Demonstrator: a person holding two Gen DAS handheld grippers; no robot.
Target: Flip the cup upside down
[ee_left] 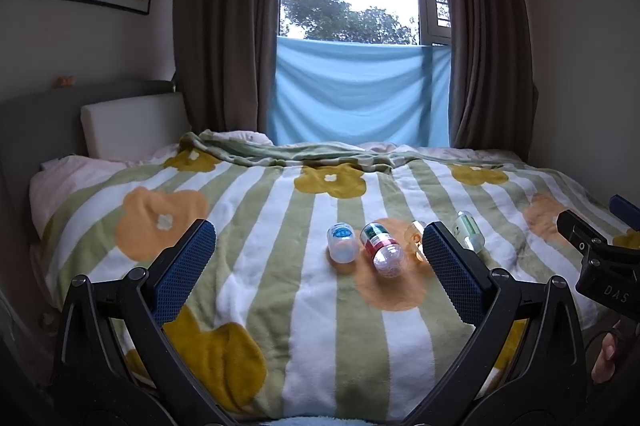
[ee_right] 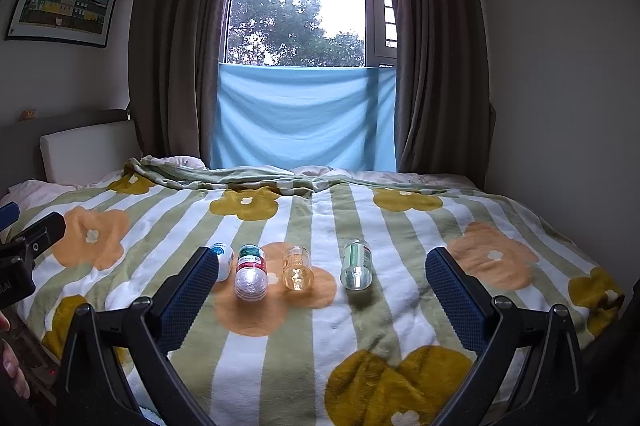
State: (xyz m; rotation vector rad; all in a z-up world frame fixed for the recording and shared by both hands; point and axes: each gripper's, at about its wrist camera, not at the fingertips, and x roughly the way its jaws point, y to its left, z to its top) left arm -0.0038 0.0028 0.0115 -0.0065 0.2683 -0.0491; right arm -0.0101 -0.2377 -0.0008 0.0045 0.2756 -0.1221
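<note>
Several small clear cups lie on their sides in a row on the striped flower blanket (ee_right: 280, 358). From left to right they are a blue-label cup (ee_left: 342, 242) (ee_right: 224, 258), a red-and-green-label cup (ee_left: 382, 250) (ee_right: 251, 272), an amber cup (ee_right: 297, 268) and a pale green cup (ee_left: 468, 230) (ee_right: 356, 266). My left gripper (ee_left: 319, 230) is open and holds nothing, short of the cups; its right finger hides part of the amber cup (ee_left: 414, 232). My right gripper (ee_right: 322, 258) is also open and holds nothing, with the row just beyond its fingertips.
The bed fills the room up to a window with a blue cloth (ee_right: 304, 114) and brown curtains (ee_right: 176, 66). A white pillow (ee_left: 132, 126) leans against the headboard at left. The right gripper's body (ee_left: 600, 258) and a hand (ee_left: 604, 358) show at the right edge.
</note>
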